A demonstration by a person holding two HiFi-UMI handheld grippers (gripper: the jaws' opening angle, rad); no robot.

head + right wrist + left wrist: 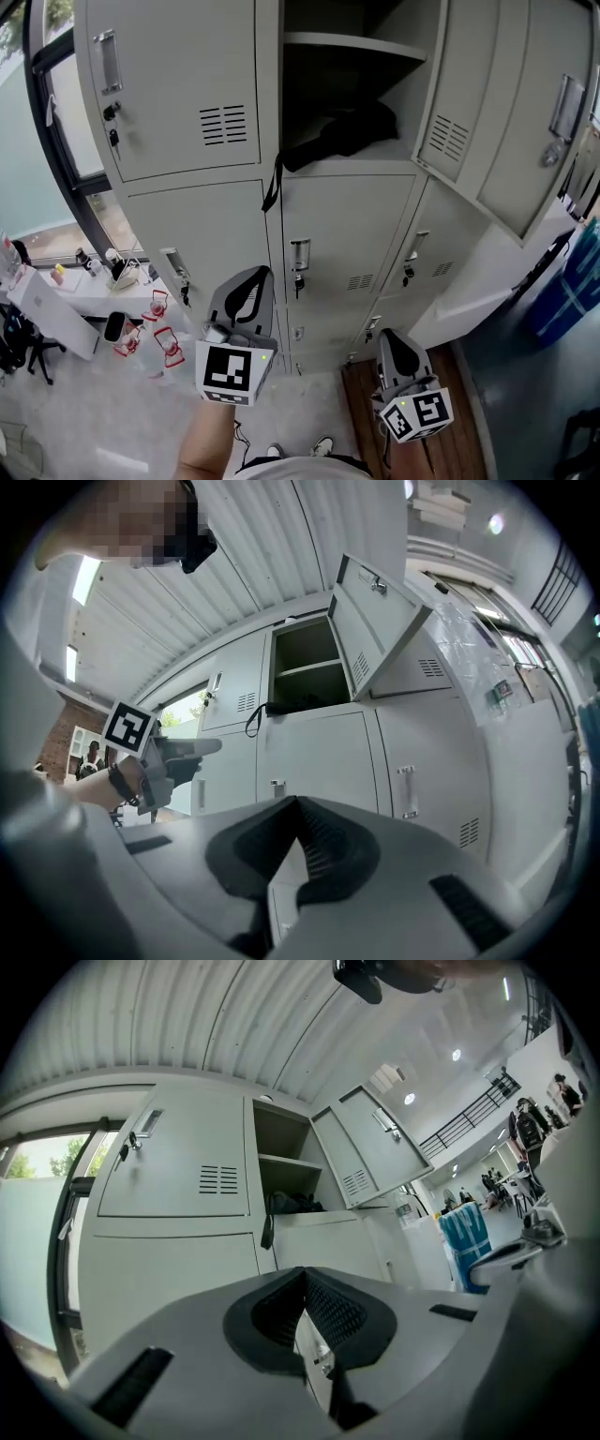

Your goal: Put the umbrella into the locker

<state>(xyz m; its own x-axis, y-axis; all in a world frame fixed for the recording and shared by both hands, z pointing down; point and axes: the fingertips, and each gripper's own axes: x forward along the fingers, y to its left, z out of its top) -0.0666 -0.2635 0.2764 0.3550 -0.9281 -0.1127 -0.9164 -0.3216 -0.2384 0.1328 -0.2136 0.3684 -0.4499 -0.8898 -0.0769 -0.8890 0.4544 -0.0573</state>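
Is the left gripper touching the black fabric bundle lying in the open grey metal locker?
Apart. The head view shows the left gripper low, well below the black fabric bundle, with a closed grey locker door between them.

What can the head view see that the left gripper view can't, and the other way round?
Only the head view shows the right gripper, the person's shoes and a white desk by the window.

Only the left gripper view shows the ribbed ceiling, a railing and people far off.

Both show the left gripper with its jaws together, the open locker, and a black thing lying inside with a strap hanging out.
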